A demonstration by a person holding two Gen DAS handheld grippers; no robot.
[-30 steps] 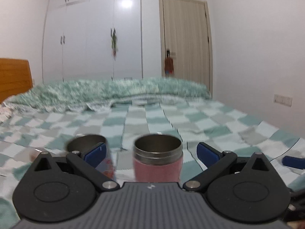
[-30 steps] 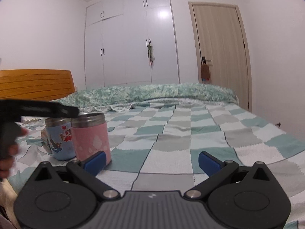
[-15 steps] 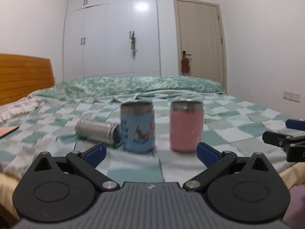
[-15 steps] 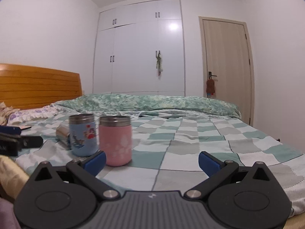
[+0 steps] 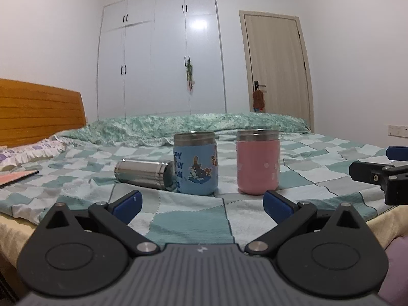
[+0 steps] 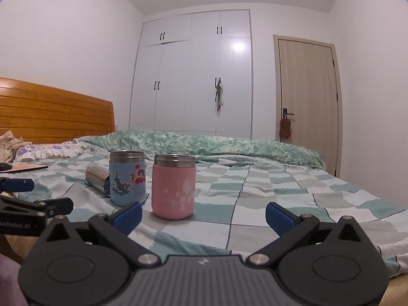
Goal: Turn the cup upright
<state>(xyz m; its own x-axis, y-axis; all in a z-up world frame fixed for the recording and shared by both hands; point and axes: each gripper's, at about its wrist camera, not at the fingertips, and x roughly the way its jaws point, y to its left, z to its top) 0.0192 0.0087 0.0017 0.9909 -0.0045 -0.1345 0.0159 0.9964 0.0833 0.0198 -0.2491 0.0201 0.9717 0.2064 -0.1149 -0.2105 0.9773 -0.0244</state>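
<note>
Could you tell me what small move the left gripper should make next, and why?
Probably ease the open left gripper forward and leftward toward the steel cup, which lies on its side beside the upright blue cup; the pink cup already stands.

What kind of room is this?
A bedroom, most likely: there's a bed with a checked quilt, a wooden headboard, and a tall white wardrobe beside a door.

Both grippers — left gripper (image 5: 201,205), right gripper (image 6: 203,213) — agape, empty
</note>
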